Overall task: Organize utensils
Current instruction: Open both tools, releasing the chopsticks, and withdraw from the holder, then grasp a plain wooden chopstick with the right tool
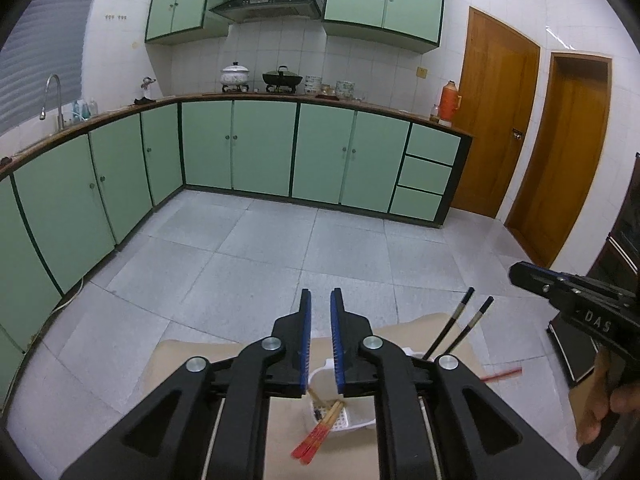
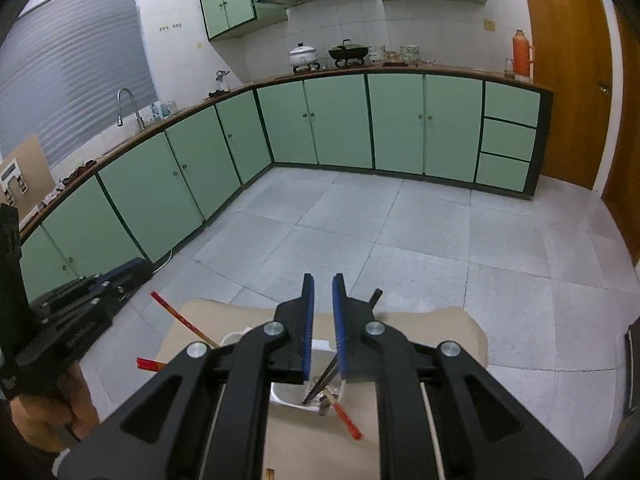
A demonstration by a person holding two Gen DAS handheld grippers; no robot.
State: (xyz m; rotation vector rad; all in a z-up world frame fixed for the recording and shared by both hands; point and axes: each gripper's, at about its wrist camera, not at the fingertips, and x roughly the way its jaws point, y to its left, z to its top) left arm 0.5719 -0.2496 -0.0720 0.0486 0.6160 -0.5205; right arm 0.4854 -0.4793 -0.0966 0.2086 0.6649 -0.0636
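A white perforated utensil holder (image 1: 356, 420) (image 2: 288, 394) stands on a beige table (image 1: 192, 360). My left gripper (image 1: 321, 296) hangs just above it, its blue pads a narrow gap apart with nothing between them. Wooden chopsticks with red ends (image 1: 320, 432) lean out of the holder below the pads. Two black chopsticks (image 1: 460, 328) stick up from its right side. My right gripper (image 2: 323, 280) is also over the holder, slightly open and empty. Below it are black chopsticks (image 2: 322, 380) and a red-tipped one (image 2: 346, 420). More red-ended chopsticks (image 2: 176, 316) jut out to the left.
A hand holds the other gripper at the right edge (image 1: 516, 270) of the left wrist view and at the left edge (image 2: 136, 266) of the right wrist view. Grey tiled floor and green kitchen cabinets (image 1: 260, 148) lie beyond the table's far edge. Dark furniture (image 1: 624, 240) stands on the right.
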